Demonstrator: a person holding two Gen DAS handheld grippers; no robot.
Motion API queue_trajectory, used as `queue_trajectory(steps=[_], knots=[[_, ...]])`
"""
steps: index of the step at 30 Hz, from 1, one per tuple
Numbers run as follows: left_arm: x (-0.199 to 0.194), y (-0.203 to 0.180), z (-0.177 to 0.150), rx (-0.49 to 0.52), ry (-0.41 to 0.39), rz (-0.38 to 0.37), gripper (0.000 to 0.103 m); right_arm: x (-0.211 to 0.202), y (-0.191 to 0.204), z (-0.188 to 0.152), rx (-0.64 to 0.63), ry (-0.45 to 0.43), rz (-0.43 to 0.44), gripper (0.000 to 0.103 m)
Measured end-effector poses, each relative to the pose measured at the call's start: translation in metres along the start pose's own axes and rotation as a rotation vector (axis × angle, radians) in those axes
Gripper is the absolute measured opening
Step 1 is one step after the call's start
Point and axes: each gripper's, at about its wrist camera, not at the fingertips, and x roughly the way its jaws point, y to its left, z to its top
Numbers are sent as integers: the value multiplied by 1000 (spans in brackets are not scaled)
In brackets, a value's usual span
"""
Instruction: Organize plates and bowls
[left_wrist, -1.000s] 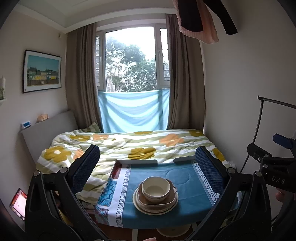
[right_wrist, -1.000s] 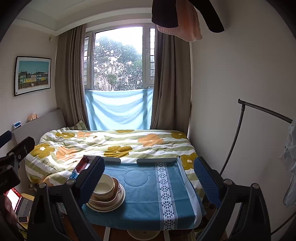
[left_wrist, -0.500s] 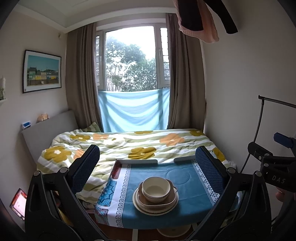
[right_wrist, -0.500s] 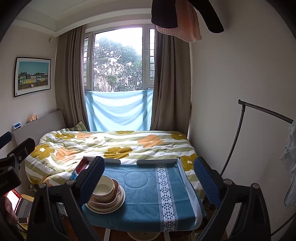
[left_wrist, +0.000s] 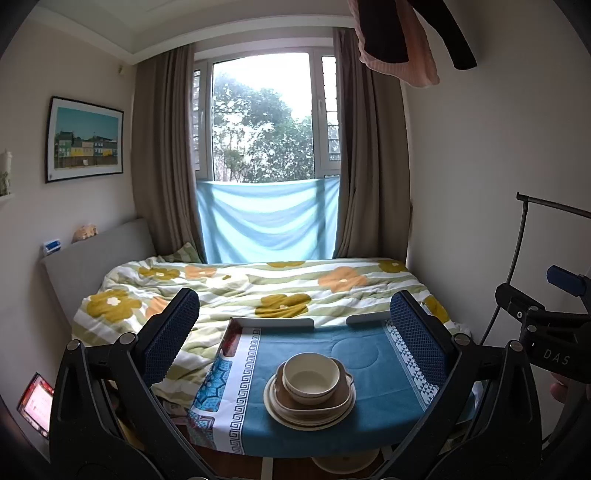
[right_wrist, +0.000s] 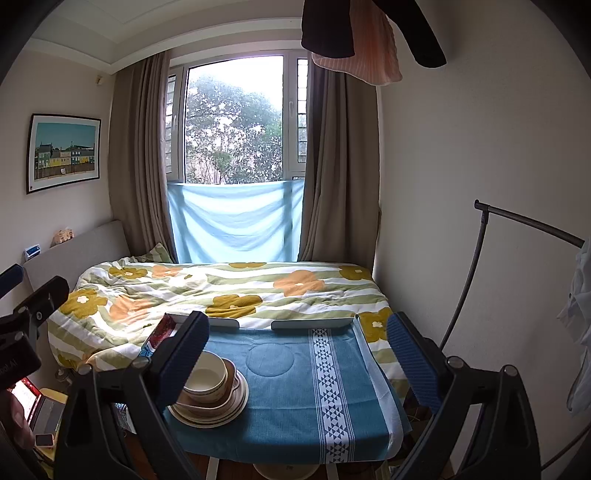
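Observation:
A cream bowl (left_wrist: 311, 377) sits on top of a stack of a brown dish and cream plates (left_wrist: 309, 410) on a small table covered by a blue cloth (left_wrist: 373, 354). In the right wrist view the same bowl (right_wrist: 205, 376) and plates (right_wrist: 216, 408) lie at the table's left side, partly behind my left finger. My left gripper (left_wrist: 295, 314) stands open, held back from the table with nothing between its fingers. My right gripper (right_wrist: 299, 332) is open too, empty, above the near edge of the blue cloth (right_wrist: 295, 387).
A bed with a flowered quilt (left_wrist: 258, 288) lies behind the table, under a curtained window (left_wrist: 266, 118). A dark clothes rail (right_wrist: 517, 221) stands at the right wall. A laptop (right_wrist: 29, 398) glows on the floor at left. Clothes (right_wrist: 354, 37) hang overhead.

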Motion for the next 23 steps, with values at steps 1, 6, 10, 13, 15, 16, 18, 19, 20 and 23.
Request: queue_trajectory(steps=[1,6,10,13,15,16,18,19,20,23], knots=[[0,1,0,-1,0,0,103,1,0,0,0,-1,-4,95],[3,2,-2,-6,1,-2,103,3,2,0,1,5,-15,95],[3,3,-2,-4,-1,2,103,4,3,0,2,5,-18,95],[3,4,-3,-5,-7,3,103,3,3,0,2,6,-18,95],[2,3,-4,3,-15,26,103,4,3,0,2,6,-18,95],[1,3,-4,2,-18,26,103,3,3,0,2,6,-19,95],[1,4,-4,-4,-25,24,103,4,3,0,1,6,-18,95],[1,4,-4,-2,-28,26,103,4,3,0,1,6,-17,95],[1,4,-4,0,-32,28,103,3,3,0,2,6,-17,95],[2,5,-5,-4,-34,21,103,3,3,0,3,9,-14,95]])
